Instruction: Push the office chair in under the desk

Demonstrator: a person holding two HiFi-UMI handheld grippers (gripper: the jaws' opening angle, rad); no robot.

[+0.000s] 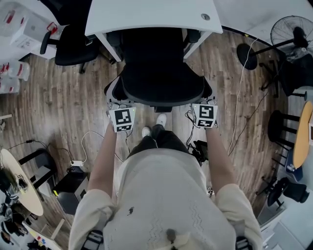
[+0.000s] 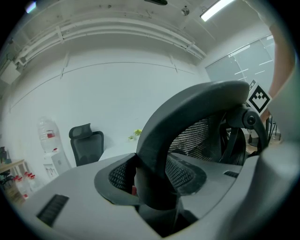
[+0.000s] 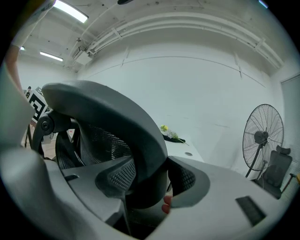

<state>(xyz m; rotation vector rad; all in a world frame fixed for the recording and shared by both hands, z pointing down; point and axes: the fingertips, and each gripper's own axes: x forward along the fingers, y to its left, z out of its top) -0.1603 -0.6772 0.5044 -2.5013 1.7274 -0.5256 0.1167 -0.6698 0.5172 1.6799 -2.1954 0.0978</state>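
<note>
Office chair [image 1: 161,73] partway under desk [image 1: 146,14] edge

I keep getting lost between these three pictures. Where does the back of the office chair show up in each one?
Head view: chair back, upper centre, just below the desk.
Left gripper view: chair back arcs from bottom centre to upper right, clamped in the jaws.
Right gripper view: chair back arcs from upper left to bottom centre, likewise clamped.
Shared landmark: the white desk beyond the chair.

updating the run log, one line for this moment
left tongs: clamped on office chair back | right tongs: same | chair: partly under desk
</note>
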